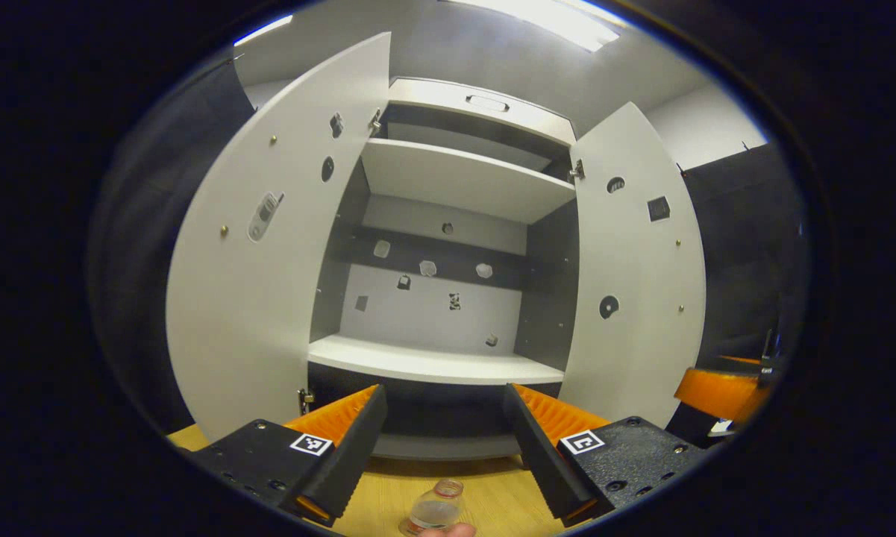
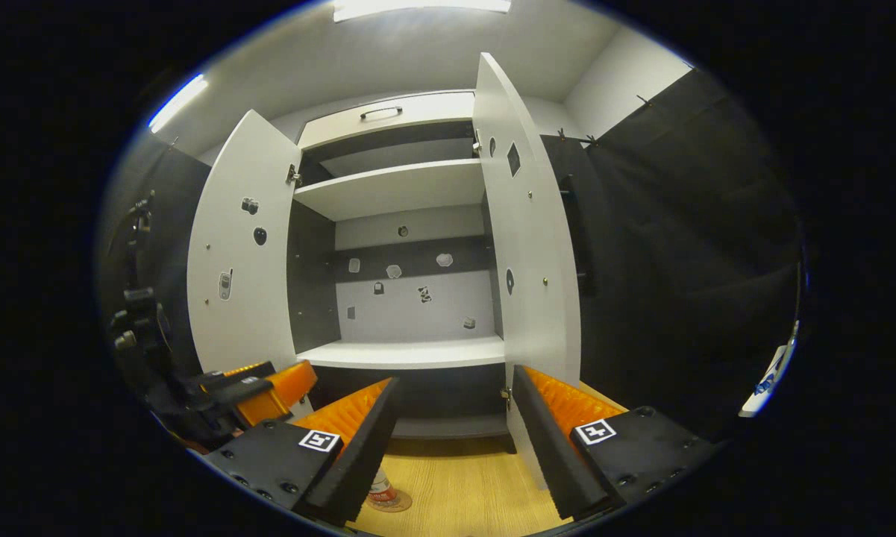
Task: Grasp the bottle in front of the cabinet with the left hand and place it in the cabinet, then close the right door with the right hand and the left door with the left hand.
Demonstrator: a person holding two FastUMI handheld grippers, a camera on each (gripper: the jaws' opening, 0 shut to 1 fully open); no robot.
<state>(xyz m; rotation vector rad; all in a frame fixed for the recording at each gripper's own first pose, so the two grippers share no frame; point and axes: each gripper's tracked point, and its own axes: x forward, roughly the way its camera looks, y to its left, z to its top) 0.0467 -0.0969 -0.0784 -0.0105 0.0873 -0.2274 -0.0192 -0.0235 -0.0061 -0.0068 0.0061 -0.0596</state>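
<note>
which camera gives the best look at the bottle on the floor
The left gripper view: the bottle stands between the open fingers of the left gripper, its cap and clear body visible. In the right gripper view, the bottle is mostly hidden behind a finger.

Setting: a recording booth or test lab, not a lived-in home. Evidence: black cloth walls (image 2: 679, 246) hung on both sides, clipped up at the top edge; long fluorescent ceiling light (image 1: 537, 21) on a plain grey ceiling; tall white two-door cabinet with dark inner sides (image 1: 448, 246), doors open, shelves bare; small stickers or tags (image 1: 427, 268) scattered over its back panel and door insides, too small to make out; pale wooden tabletop (image 2: 462, 485) in front; dark equipment stand (image 2: 138, 313), apparently camera gear, at one side.
</note>
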